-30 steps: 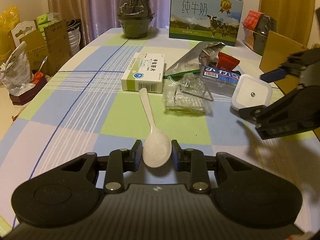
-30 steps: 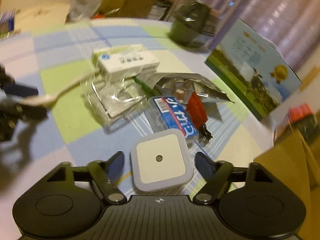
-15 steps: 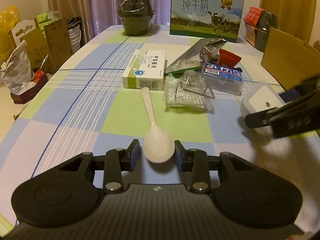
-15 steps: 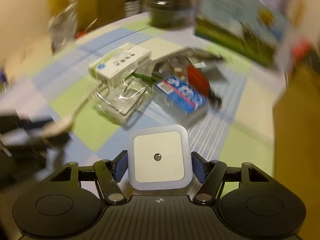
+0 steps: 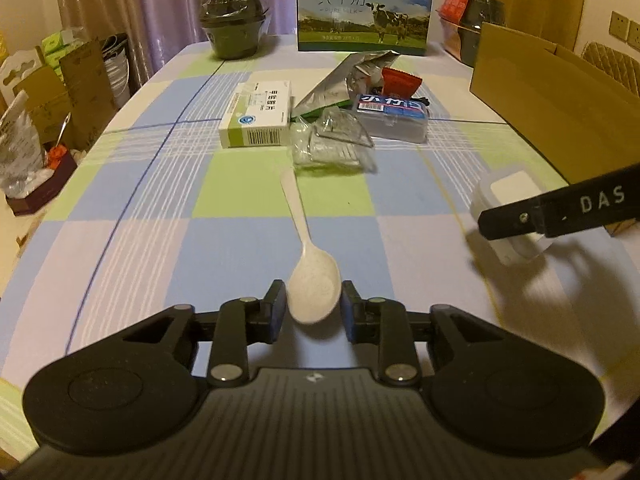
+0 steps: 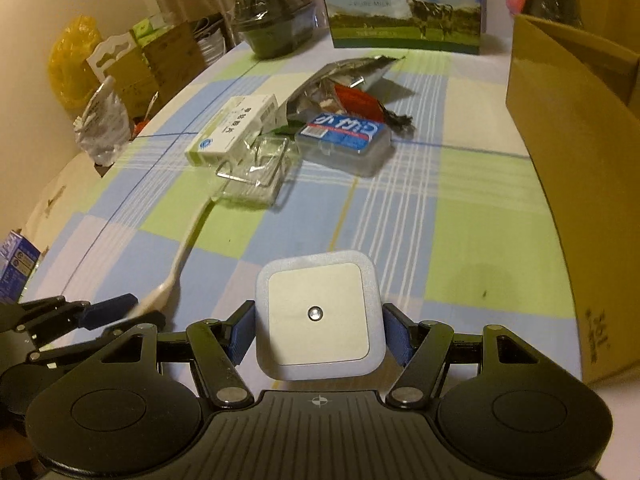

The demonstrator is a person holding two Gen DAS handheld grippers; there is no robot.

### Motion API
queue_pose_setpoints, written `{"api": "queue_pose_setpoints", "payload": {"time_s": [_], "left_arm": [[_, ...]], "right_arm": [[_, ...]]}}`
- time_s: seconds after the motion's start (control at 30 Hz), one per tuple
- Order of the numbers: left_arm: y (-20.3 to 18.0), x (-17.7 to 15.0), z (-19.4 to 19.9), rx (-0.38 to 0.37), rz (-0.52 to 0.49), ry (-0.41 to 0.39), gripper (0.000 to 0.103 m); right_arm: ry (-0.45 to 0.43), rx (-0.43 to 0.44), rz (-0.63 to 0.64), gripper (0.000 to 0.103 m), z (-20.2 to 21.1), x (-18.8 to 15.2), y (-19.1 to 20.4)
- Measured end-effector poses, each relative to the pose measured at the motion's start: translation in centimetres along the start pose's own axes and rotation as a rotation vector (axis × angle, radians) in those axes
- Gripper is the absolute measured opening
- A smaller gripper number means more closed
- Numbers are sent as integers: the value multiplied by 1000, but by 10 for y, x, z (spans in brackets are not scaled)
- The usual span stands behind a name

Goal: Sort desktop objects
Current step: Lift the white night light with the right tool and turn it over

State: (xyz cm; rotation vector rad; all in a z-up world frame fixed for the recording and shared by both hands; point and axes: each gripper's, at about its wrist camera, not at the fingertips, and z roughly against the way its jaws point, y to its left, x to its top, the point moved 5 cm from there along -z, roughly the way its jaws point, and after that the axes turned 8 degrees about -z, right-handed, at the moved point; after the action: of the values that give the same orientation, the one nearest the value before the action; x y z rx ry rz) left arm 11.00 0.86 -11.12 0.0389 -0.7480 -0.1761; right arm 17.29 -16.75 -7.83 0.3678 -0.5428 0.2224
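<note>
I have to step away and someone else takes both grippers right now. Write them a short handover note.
Left gripper: shut on the spoon, gripping its bowl, handle pointing away.
Right gripper: shut on the white square night light.
On the table: medicine box, clear plastic packet, blue-labelled case, foil bag, red wrapper.
The cardboard box stands at the right edge.
Done: two items picked up. Left: put them down, then sort the pile.
</note>
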Motion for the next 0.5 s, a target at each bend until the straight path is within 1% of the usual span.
{"api": "queue_pose_setpoints", "payload": {"time_s": [0.03,0.07,0.2,0.27,0.33,0.37,0.4,0.43,0.5], "left_arm": [[0,-1,1,2,12,0,52],[-1,-2,1,2,25,-4,56],[-2,2,-1,-2,71,-21,56],[-1,4,-3,11,78,-27,55],[1,4,-7,19,93,-24,53],[2,4,-8,24,102,-23,50],[3,5,-9,27,108,-21,41],[3,5,-9,27,117,-18,34],[4,4,-10,22,140,-8,29]], "right_arm": [[-2,4,-8,63,0,-1,-1],[-7,4,-15,63,0,-1,-1],[-30,0,-30,63,0,3,-3],[-32,3,-42,63,-1,4,-5],[-35,3,-49,63,-2,5,-6],[-37,3,-50,63,-3,5,-6],[-37,3,-49,63,-3,6,-6],[-37,3,-48,63,-4,6,-5],[-37,-1,-44,63,-5,6,-4]]}}
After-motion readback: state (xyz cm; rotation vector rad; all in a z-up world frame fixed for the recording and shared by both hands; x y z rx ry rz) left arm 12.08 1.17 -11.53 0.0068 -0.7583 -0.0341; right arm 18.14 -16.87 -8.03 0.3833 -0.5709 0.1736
